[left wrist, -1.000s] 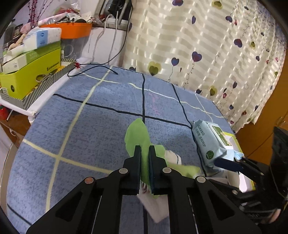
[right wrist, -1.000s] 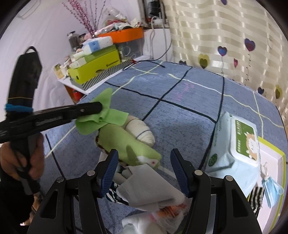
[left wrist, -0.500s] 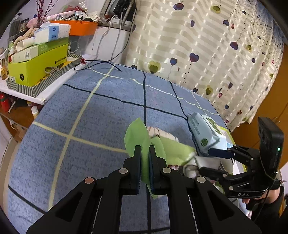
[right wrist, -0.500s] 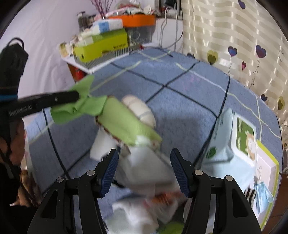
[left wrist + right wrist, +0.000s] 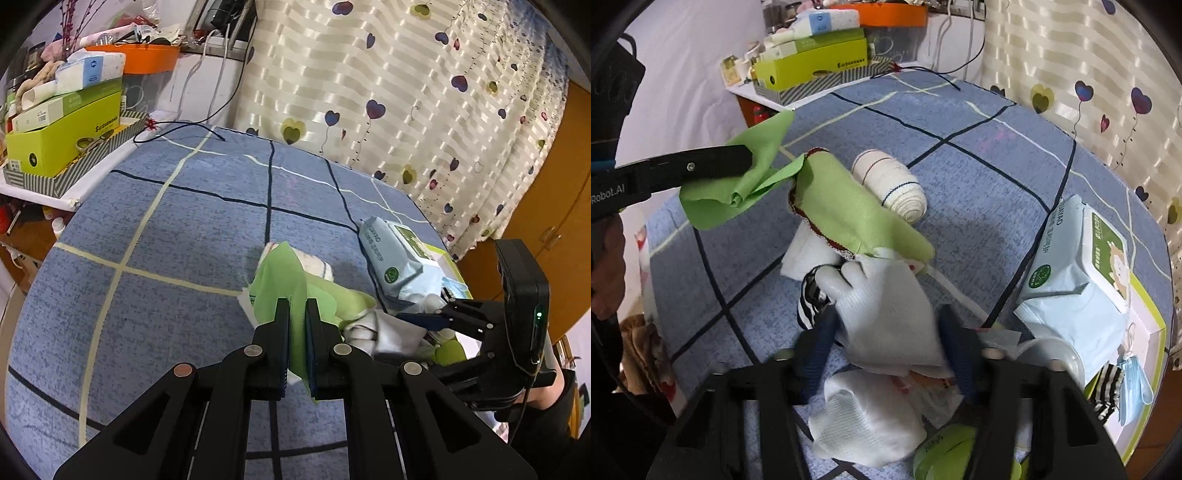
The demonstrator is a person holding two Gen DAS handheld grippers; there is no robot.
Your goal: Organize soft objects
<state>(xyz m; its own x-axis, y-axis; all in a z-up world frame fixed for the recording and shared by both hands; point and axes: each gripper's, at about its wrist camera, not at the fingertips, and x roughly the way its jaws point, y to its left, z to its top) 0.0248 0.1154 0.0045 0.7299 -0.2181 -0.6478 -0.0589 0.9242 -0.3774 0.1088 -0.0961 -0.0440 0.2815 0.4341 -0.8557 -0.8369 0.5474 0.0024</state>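
A pile of soft things lies on the blue checked bedcover. My left gripper is shut on a thin green cloth. In the right wrist view that green cloth hangs above the bed at the left. My right gripper points down over the pile and its jaws are closing, blurred, with a white glove between them. Its pads stand at the glove's edges. Behind the glove lie a green pouch with red trim and a rolled cream sock.
A pale blue wet-wipes pack lies to the right on a green-edged box, with a face mask beside it. Another white glove and a striped piece lie near me. Stacked boxes fill the far shelf.
My right gripper has sunk toward the pile and its jaws have narrowed around the white glove. My left gripper has shifted sideways, the green cloth still in it.
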